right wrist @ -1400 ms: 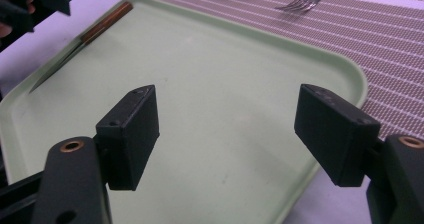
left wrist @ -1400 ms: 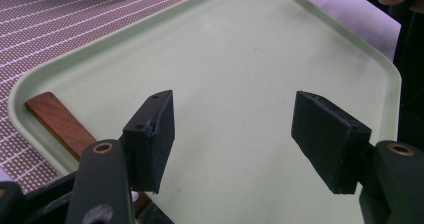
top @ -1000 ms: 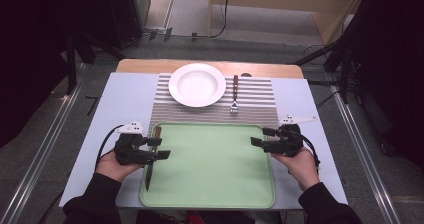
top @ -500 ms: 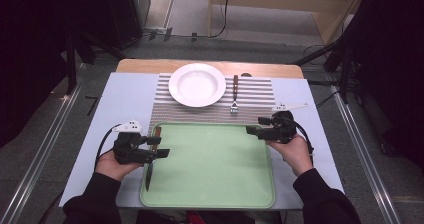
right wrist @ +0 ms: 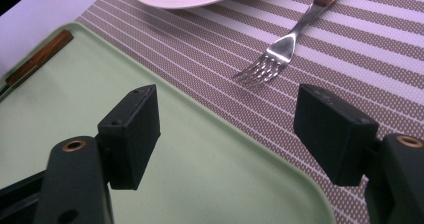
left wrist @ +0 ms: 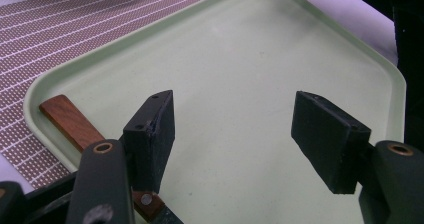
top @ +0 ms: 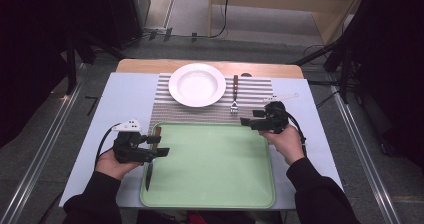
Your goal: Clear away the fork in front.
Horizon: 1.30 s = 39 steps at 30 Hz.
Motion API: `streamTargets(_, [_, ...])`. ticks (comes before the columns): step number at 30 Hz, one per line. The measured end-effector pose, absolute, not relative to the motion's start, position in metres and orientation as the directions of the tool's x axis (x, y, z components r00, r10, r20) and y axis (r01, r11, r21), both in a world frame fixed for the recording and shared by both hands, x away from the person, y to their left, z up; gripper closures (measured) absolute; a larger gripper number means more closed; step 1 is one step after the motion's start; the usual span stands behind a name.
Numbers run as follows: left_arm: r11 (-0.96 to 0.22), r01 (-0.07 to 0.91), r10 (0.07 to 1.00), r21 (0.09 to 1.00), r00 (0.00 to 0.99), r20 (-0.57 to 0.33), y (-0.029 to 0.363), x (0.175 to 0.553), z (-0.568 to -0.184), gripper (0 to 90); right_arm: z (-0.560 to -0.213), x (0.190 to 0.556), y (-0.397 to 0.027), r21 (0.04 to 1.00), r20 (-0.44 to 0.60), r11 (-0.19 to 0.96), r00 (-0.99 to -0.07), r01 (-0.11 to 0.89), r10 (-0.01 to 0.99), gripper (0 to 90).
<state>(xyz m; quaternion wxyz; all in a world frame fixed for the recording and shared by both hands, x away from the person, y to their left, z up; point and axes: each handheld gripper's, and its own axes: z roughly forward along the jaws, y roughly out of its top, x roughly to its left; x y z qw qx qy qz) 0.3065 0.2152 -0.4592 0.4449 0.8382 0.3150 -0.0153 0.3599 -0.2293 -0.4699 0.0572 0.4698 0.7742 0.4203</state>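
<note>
A pale blue table top (top: 120,104) carries everything, and the light green tray (top: 210,164) at its near edge serves as the landmark. Just beyond the tray's far rim lies a brown-and-white striped placemat (top: 210,111), its near edge touching or slightly under that rim. On the mat, beyond the tray's far side and toward its left half, sits a white deep plate (top: 197,84). To the right of the plate, also beyond the tray's far rim, a fork (top: 234,94) with a wooden handle lies with its tines pointing toward the tray, close to the rim but apart from it. A knife (top: 151,156) with a wooden handle rests along the tray's left rim, handle at the far left corner, blade running toward the person. The left gripper (top: 159,146) hovers over that left rim right above the knife, its jaws spread wide with nothing between them; in the left gripper view the knife handle shows beside and under one jaw. The right gripper (top: 248,121) hangs over the tray's far right corner, jaws likewise wide apart and empty, pointing toward the fork's tines.
</note>
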Motion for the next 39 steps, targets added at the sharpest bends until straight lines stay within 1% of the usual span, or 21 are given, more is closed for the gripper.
streamTargets(28, [-0.427, 0.536, 0.505, 0.728, 0.809, -0.3, 0.211, 0.308, -0.461, 33.0, -0.461, 0.435, -0.214, 0.641, 0.284, 0.209, -0.481, 0.739, 0.83, 25.6])
streamTargets(35, [-0.427, 0.536, 0.505, 0.729, 0.81, -0.299, 0.211, 0.308, -0.461, 32.9, -0.461, 0.452, -0.211, 0.63, 0.3, 0.187, -0.458, 0.754, 0.837, 27.6])
streamTargets(39, [-0.425, 0.536, 0.506, 0.729, 0.809, -0.3, 0.212, 0.309, -0.461, 33.0, -0.461, 0.46, -0.207, 0.613, 0.286, 0.185, -0.435, 0.768, 0.854, 28.8])
